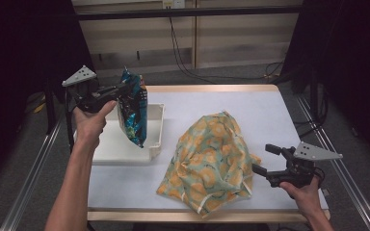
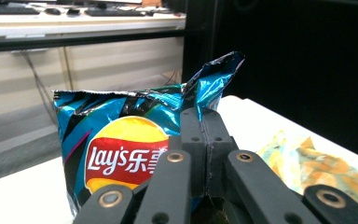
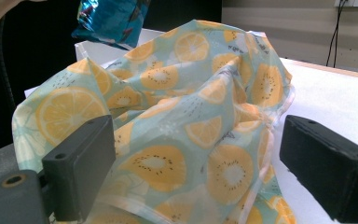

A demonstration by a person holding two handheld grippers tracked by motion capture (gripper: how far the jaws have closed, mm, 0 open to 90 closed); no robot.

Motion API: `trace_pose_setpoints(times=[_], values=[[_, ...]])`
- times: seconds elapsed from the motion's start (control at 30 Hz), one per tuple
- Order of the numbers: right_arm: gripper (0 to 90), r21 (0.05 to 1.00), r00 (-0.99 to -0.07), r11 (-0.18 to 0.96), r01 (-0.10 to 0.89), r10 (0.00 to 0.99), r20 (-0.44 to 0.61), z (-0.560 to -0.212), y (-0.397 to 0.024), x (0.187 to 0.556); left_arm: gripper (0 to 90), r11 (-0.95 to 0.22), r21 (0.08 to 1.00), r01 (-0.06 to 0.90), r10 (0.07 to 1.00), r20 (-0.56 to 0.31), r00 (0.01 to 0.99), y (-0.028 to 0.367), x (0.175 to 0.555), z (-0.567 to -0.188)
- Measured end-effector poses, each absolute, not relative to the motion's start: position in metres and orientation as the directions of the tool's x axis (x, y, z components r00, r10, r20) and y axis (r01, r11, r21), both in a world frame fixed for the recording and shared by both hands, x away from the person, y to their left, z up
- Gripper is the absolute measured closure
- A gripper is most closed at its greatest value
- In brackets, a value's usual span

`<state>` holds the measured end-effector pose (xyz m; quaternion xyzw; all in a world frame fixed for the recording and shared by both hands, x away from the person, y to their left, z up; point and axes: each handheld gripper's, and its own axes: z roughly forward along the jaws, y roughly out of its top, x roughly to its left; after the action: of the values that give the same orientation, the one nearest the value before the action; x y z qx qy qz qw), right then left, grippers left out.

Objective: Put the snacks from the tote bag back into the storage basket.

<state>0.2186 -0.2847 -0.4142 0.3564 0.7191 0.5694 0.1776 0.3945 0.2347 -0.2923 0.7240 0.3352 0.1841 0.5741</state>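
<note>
Left gripper (image 1: 120, 91) is clamped hard on the top seam of the blue foil crisp bag with a red-and-yellow logo (image 1: 132, 111). In the left gripper view the jaws sit tight together with the crinkled corner of the bag (image 2: 121, 149) pinched between them. Bag hangs upright from that seam, lower end over the shallow white plastic tray (image 1: 155, 126) at the left of the white tabletop (image 1: 250, 103). I can't tell whether the bottom corner touches the tray floor or hangs just above. Gripping by the seam looks deliberate: contents drop to the bottom, nothing gets crushed, and the bag is lined up to go down into the tray.

Centre: teal cloth bag printed with orange citrus slices (image 1: 211, 156), slumped in a heap, just beside the tray's right wall. Mouth not visible from here.

Right gripper (image 1: 262, 160) sits low at the cloth's right edge, jaws wide apart, holding nothing. In the right gripper view the pads (image 3: 81, 163) stand either side of the fabric (image 3: 177, 140) without pressing it. Likely parked there to steady or grab the cloth once the crisps are set down.
</note>
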Motion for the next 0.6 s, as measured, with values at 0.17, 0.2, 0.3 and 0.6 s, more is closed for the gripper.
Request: trace_pose_setpoints(times=[0.17, 0.2, 0.3, 0.6], values=[[10.0, 0.945, -0.684, 0.098, 0.311, 0.714, 0.151, -0.414, -0.285, 0.218, 89.8, -0.108, 0.947, 0.304, 0.725, -0.134, 0.675, 0.238, 0.406, -0.304], [9.9, 0.946, -0.683, 0.098, 0.310, 0.715, 0.149, -0.414, -0.285, 0.218, 89.8, -0.109, 0.945, 0.309, 0.733, -0.134, 0.667, 0.238, 0.408, -0.306], [9.9, 0.944, -0.682, 0.096, 0.315, 0.715, 0.155, -0.415, -0.284, 0.219, 89.8, -0.095, 0.944, 0.317, 0.750, -0.142, 0.647, 0.238, 0.413, -0.311], [9.9, 0.944, -0.688, 0.099, 0.316, 0.709, 0.156, -0.417, -0.285, 0.221, 89.8, -0.090, 0.934, 0.345, 0.794, -0.142, 0.591, 0.237, 0.429, -0.328]])
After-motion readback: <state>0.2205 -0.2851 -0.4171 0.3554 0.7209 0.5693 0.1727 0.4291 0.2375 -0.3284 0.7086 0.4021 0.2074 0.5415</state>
